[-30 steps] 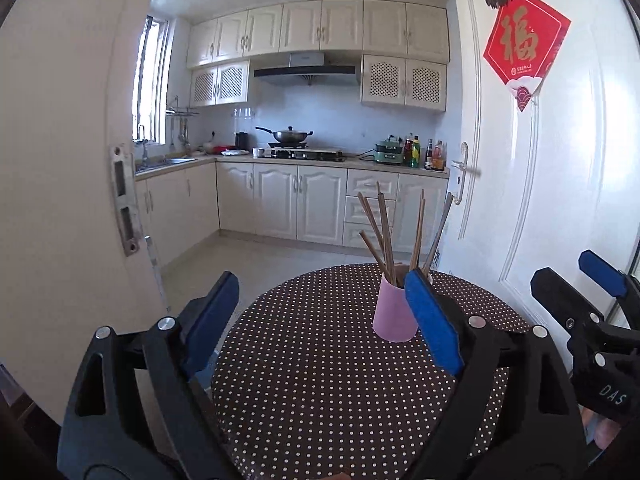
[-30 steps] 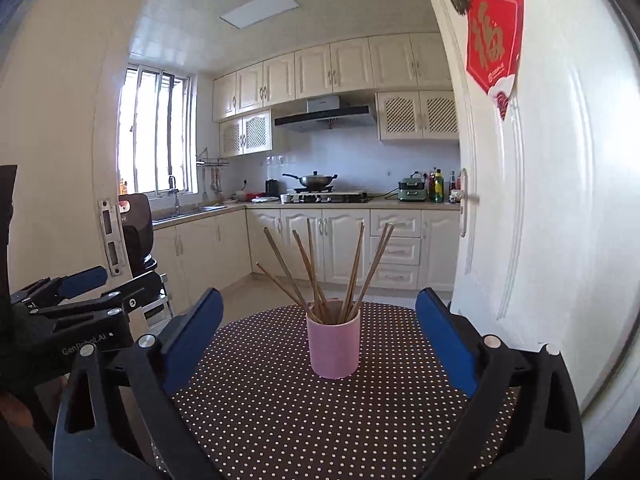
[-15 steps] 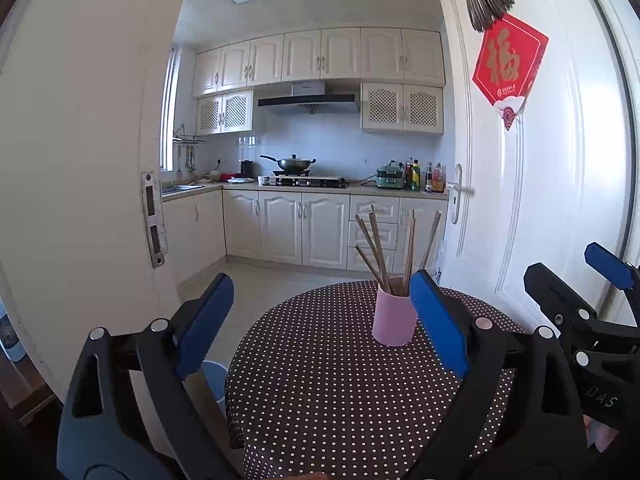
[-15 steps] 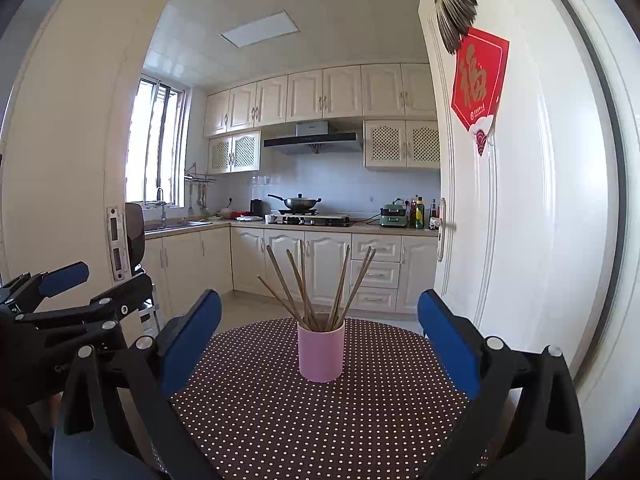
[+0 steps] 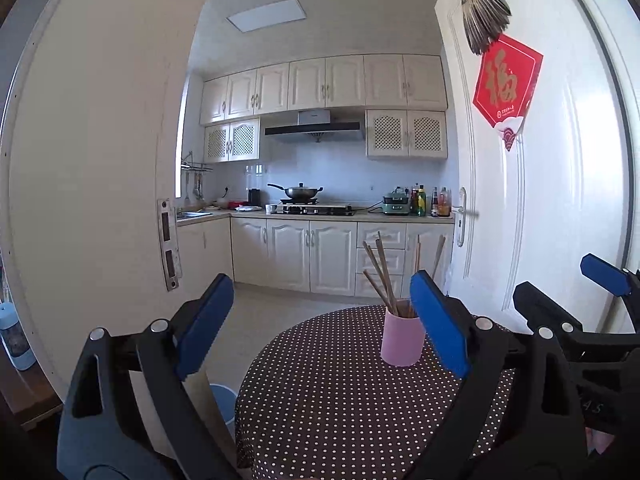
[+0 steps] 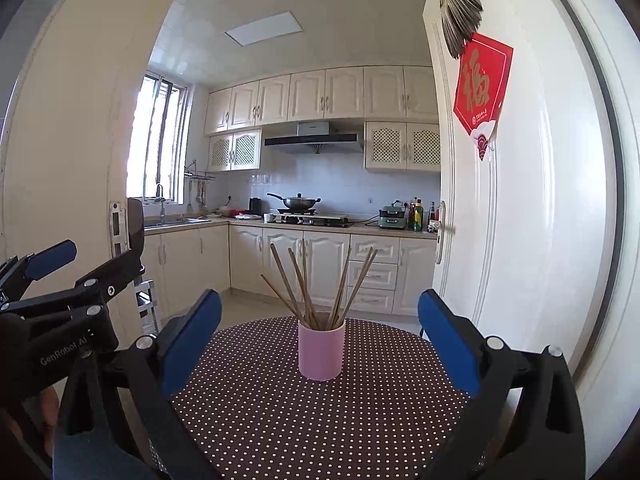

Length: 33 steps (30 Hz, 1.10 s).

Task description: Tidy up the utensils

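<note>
Holding my left tool (image 5: 322,326) wide open with nothing between its blue pads, I see the polka-dot tabletop (image 5: 328,400) ahead of it and the pink cup (image 5: 402,338) just inside its right finger. My right tool (image 6: 320,336) gapes equally wide and grips nothing; the cup (image 6: 321,350) stands upright straight ahead between its fingers, clear of both, with the chopsticks (image 6: 320,284) fanned out inside it.
</note>
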Motion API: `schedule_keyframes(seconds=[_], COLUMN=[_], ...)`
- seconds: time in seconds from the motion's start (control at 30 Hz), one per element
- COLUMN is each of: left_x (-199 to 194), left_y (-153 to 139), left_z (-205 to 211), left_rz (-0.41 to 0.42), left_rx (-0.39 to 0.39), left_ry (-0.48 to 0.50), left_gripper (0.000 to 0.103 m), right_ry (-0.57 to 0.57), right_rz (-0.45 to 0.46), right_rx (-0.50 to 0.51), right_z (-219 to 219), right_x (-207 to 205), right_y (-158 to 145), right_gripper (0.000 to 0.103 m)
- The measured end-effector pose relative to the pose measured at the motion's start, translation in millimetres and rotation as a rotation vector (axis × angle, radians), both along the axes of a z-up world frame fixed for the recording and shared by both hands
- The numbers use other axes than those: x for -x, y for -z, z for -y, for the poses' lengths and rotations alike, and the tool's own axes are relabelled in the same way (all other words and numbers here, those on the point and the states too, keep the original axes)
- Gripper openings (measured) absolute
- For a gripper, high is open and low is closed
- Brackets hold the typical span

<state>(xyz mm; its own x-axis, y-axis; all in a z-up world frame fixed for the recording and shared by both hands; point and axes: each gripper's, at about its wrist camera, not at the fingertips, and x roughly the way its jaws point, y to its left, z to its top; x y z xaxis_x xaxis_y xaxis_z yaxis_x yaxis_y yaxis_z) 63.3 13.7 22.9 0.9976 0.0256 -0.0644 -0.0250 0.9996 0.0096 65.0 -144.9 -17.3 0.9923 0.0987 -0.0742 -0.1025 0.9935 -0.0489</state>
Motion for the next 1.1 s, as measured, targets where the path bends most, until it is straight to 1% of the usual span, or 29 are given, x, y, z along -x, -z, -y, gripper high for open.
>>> schedule_keyframes(seconds=[0.13,0.53,0.7,1.1], left_x=[1.2,3.1,0.1,0.9], left_y=[-0.4,-1.3,-0.1,2.7], left_z=[2.3,-2.3,-3.3,-2.5], left_rz=[0.001,-0.005,-0.021,-0.016], left_rx=[-0.012,0.015,0.013,0.007], left_ry=[-0.003,0.017,0.024,0.024], left_gripper=[0.089,0.089,0.089,0.089], right_ry=[0.003,-0.002,0.013,0.017], right_rz=[-0.011,0.000,0.002,-0.002], right_rx=[-0.008,0.000,0.012,-0.001], right_z=[1.7,-0.5,-1.9,-0.7], right_x=[1.4,4.5,5.0,4.8], right_y=[0.4,-1.1,0.6,2.1], right_gripper=[0.095,0.095,0.095,0.095])
